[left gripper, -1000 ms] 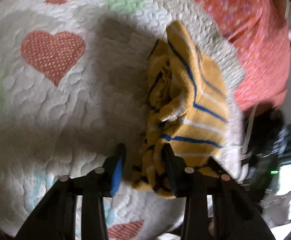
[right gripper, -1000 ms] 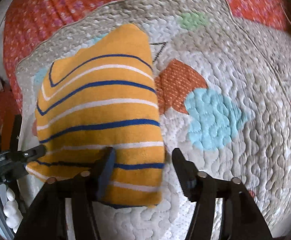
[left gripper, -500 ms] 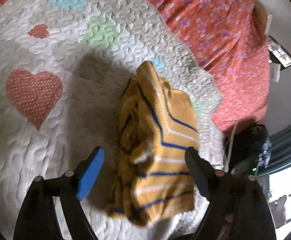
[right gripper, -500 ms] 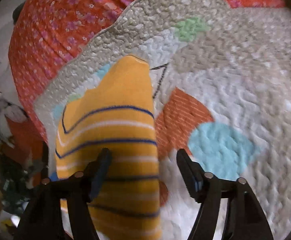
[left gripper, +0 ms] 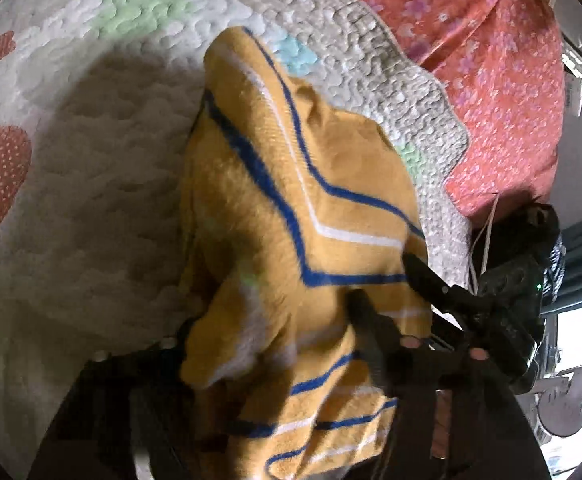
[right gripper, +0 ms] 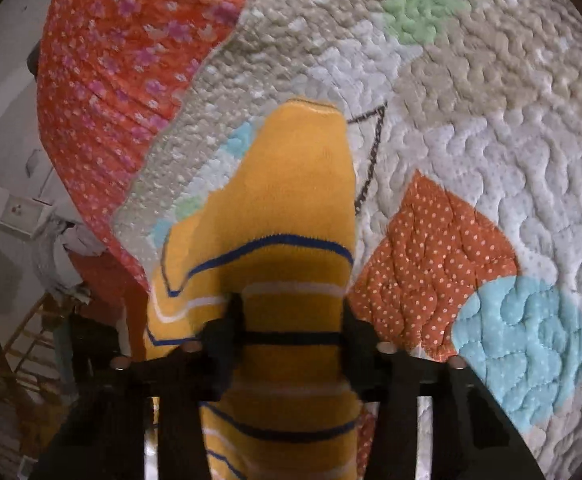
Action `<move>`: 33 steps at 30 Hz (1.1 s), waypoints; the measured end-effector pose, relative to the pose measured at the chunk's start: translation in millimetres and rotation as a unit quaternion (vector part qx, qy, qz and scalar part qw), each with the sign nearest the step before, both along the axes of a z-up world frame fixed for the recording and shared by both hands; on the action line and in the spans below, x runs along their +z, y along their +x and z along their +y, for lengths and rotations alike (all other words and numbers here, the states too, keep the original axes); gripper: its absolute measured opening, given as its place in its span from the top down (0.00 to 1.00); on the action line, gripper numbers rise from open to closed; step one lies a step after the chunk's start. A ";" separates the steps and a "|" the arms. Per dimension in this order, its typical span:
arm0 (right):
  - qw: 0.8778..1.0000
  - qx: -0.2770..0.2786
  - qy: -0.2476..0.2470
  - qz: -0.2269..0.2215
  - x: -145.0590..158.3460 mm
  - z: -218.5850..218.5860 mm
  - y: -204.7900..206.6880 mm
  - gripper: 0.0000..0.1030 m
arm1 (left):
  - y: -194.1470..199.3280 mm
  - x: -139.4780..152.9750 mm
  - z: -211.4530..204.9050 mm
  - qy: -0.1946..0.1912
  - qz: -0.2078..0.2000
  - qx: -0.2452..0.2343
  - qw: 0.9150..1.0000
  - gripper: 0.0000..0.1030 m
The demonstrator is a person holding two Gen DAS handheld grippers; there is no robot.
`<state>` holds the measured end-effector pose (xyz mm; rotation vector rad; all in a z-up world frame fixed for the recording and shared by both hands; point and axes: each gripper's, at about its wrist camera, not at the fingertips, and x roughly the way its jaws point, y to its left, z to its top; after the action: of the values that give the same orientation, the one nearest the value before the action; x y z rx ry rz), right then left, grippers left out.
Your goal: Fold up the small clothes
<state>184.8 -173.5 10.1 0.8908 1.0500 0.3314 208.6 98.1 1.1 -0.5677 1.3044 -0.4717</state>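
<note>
A small yellow garment with blue and white stripes (left gripper: 291, 208) lies folded on a white quilt with hearts (left gripper: 91, 208). In the left wrist view my left gripper (left gripper: 275, 320) is closed on the near edge of the garment, cloth bunched over its left finger. My right gripper's black finger (left gripper: 423, 276) shows at the garment's right side. In the right wrist view the garment (right gripper: 291, 208) passes between the fingers of my right gripper (right gripper: 291, 320), which press on its sides.
The quilt (right gripper: 491, 140) lies over an orange-red floral bedsheet (left gripper: 491, 80), also in the right wrist view (right gripper: 111, 80). The bed edge is right beside the garment. Dark clutter (left gripper: 531, 248) and furniture (right gripper: 19, 340) stand off the bed.
Both grippers were open around the garment half a second ago; now both have moved in and closed on it. The garment's near edge is bunched and lifted.
</note>
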 end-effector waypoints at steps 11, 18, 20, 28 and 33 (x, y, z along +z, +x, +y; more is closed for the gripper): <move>0.997 -0.032 -0.061 0.023 -7.8 -19.2 -12.4 0.53 | -5.3 -0.2 -25.0 0.028 0.012 -0.032 0.999 0.43; 0.992 -0.024 -0.124 -0.005 10.2 -17.8 -12.8 0.49 | -7.5 -1.4 -11.5 0.006 0.019 -0.024 1.000 0.42; 0.992 -0.032 -0.125 -0.009 12.4 -20.3 -15.3 0.49 | -9.5 3.1 -4.0 -0.008 0.013 -0.012 1.000 0.42; 0.991 -0.038 -0.128 -0.018 14.6 -21.1 -16.0 0.47 | 0.1 11.5 4.7 -0.027 -0.012 0.007 1.000 0.33; 0.989 -0.036 -0.141 -0.006 3.9 -12.9 -11.4 0.40 | 6.4 -19.3 2.4 -0.007 0.038 0.020 0.999 0.32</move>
<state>173.4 -186.3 14.0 0.6689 1.0204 0.1228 215.0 100.5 -18.2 -0.6263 1.3605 -0.4297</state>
